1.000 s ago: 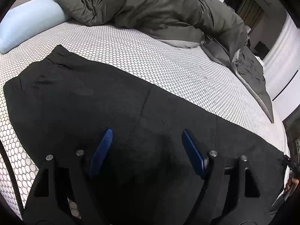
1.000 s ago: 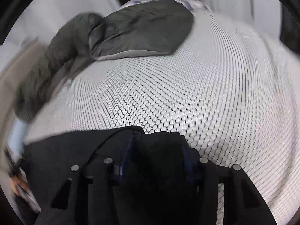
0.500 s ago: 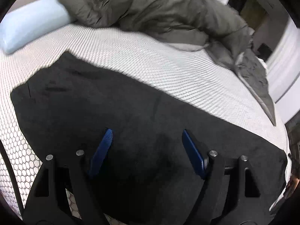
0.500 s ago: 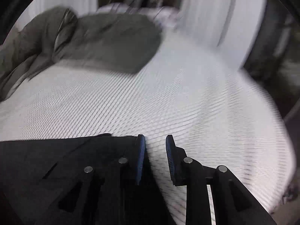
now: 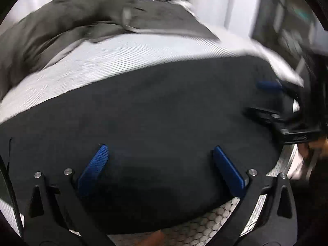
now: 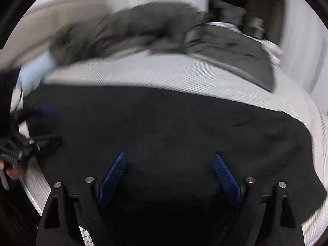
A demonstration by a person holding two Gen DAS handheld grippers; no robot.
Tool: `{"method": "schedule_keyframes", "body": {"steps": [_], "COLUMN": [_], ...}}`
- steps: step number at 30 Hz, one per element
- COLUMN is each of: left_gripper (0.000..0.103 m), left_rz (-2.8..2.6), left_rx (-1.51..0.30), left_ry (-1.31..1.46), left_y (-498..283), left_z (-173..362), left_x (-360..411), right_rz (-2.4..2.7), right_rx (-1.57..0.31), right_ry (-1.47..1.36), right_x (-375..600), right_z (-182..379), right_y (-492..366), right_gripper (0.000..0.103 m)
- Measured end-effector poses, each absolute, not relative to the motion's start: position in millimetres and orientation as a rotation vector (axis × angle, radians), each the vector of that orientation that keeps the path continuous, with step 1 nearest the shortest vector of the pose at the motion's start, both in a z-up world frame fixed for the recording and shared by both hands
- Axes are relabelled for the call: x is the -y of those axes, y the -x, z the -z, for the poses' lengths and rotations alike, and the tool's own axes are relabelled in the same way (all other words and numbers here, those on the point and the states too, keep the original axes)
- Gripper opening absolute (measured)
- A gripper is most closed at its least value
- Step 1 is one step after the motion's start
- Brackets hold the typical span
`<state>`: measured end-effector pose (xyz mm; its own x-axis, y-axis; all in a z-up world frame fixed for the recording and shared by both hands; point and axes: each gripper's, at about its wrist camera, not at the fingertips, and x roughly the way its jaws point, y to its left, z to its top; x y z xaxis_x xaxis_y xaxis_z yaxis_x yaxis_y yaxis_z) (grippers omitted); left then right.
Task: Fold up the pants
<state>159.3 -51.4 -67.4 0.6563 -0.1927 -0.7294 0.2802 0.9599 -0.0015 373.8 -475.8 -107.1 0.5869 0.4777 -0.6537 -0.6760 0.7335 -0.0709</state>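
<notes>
The black pants (image 5: 164, 106) lie flat across the white honeycomb mattress (image 5: 102, 65), and the right wrist view shows them too (image 6: 174, 119). My left gripper (image 5: 159, 147) hovers over the near part of the cloth. Its jaws are opening wide, and nothing is pinched between the blue pads. My right gripper (image 6: 169, 154) hangs over the pants in the same way, jaws opening and empty. Each gripper appears at the edge of the other's view: the right gripper (image 5: 261, 98) at the pants' right end, the left gripper (image 6: 46, 124) at the left end. Both pictures are motion-blurred.
A rumpled grey duvet (image 6: 164, 32) covers the far side of the bed, with a pale blue pillow (image 6: 34, 71) at its left end. A beige headboard (image 6: 30, 26) and white curtains stand behind. The mattress edge (image 5: 205, 231) runs close below my left gripper.
My right gripper let go of the pants' end and spread its jaws. The left jaws widened. Both grippers swung sideways and rolled, and now hang over the flat black cloth.
</notes>
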Motion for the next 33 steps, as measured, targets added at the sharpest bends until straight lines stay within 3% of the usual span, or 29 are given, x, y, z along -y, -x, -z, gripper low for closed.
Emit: {"method": "schedule_keyframes", "body": {"steps": [3, 8, 11, 13, 18, 21, 26, 31, 33], "left_gripper": [0.103, 0.103, 0.103, 0.103, 0.103, 0.103, 0.103, 0.102, 0.102], "left_rz": [0.263, 0.273, 0.273, 0.263, 0.261, 0.261, 0.254, 0.289, 0.340], "left_rx": [-0.876, -0.890, -0.888, -0.889, -0.895, -0.897, -0.897, -0.793, -0.766], "left_ry": [-0.132, -0.067, -0.078, -0.091, -0.090, -0.091, -0.101, -0.089, -0.099], "left_y": [-164.4, -168.9, -171.5, -168.0, -169.8, -171.5, -169.1, -155.9, -151.6], "left_z": [85.0, 92.0, 93.9, 94.0, 93.3, 93.4, 91.2, 65.9, 58.3], "left_x": [53.6, 31.8, 35.0, 37.0, 40.8, 40.0, 47.7, 56.3, 70.6], "right_rz": [-0.671, -0.411, -0.422, -0.396, -0.386, -0.314, -0.225, -0.228, -0.329], "right_rx": [-0.693, -0.701, -0.712, -0.690, -0.649, -0.615, -0.720, -0.583, -0.527], "right_ry": [0.423, 0.373, 0.273, 0.337, 0.384, 0.407, 0.230, 0.253, 0.170], "right_x": [476.3, 556.8, 602.0, 597.6, 599.8, 620.9, 682.8, 660.9, 651.6], "right_z": [132.0, 138.5, 135.8, 134.1, 126.9, 123.3, 143.1, 106.2, 90.1], "right_y": [-372.2, -404.6, -416.5, -411.3, -395.5, -398.6, -424.1, -401.1, -386.7], "right_gripper": [0.088, 0.088, 0.075, 0.075, 0.077, 0.085, 0.090, 0.091, 0.097]}}
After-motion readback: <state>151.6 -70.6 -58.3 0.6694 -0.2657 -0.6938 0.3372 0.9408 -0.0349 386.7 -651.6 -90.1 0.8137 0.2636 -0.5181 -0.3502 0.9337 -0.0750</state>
